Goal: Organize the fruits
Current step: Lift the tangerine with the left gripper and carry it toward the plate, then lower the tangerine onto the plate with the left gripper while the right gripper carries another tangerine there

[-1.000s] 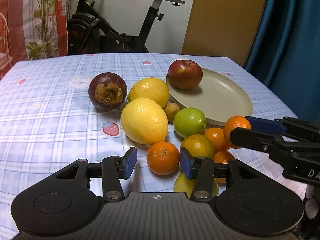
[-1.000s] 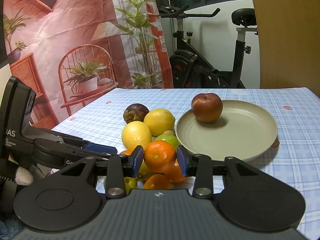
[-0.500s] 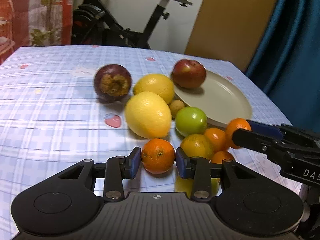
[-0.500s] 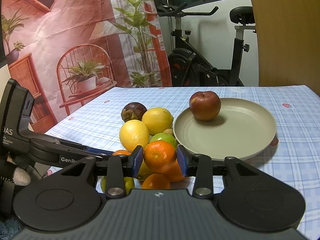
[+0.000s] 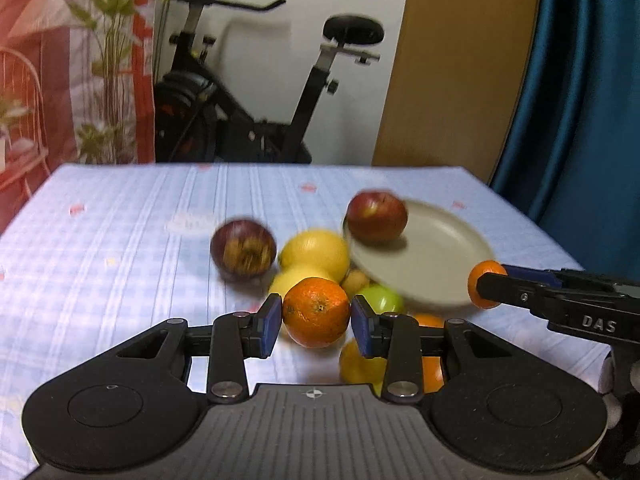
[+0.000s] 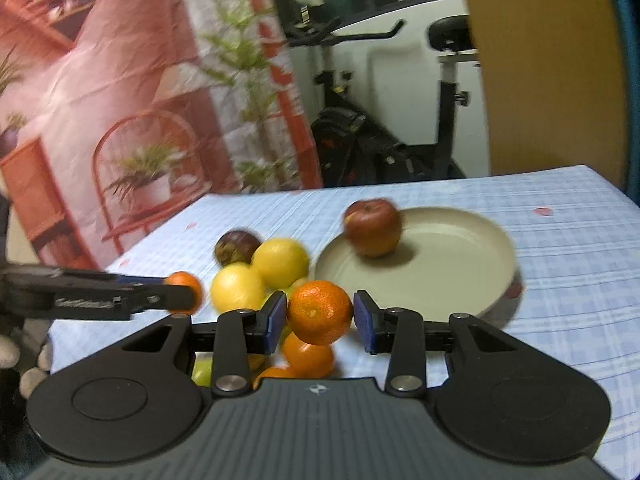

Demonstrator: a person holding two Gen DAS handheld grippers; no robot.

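My left gripper point(image 5: 316, 314) is shut on an orange mandarin point(image 5: 316, 312) and holds it above the fruit pile. My right gripper point(image 6: 320, 314) is shut on another mandarin point(image 6: 320, 312), also lifted; it shows in the left wrist view point(image 5: 482, 290) near the plate's front rim. A beige plate point(image 5: 436, 256) holds a red apple point(image 5: 376, 216). Two lemons point(image 5: 316, 254), a green fruit point(image 5: 380, 298), a mangosteen point(image 5: 243, 250) and more mandarins point(image 6: 308, 356) lie left of the plate.
The table wears a blue checked cloth point(image 5: 120, 240). An exercise bike point(image 5: 248, 120) stands behind the table. A blue curtain point(image 5: 580, 100) hangs at the right. The table's right edge is close to the plate.
My left gripper closed on a mandarin and lifted it off the table. My right gripper rose with its mandarin. Both views tilted upward.
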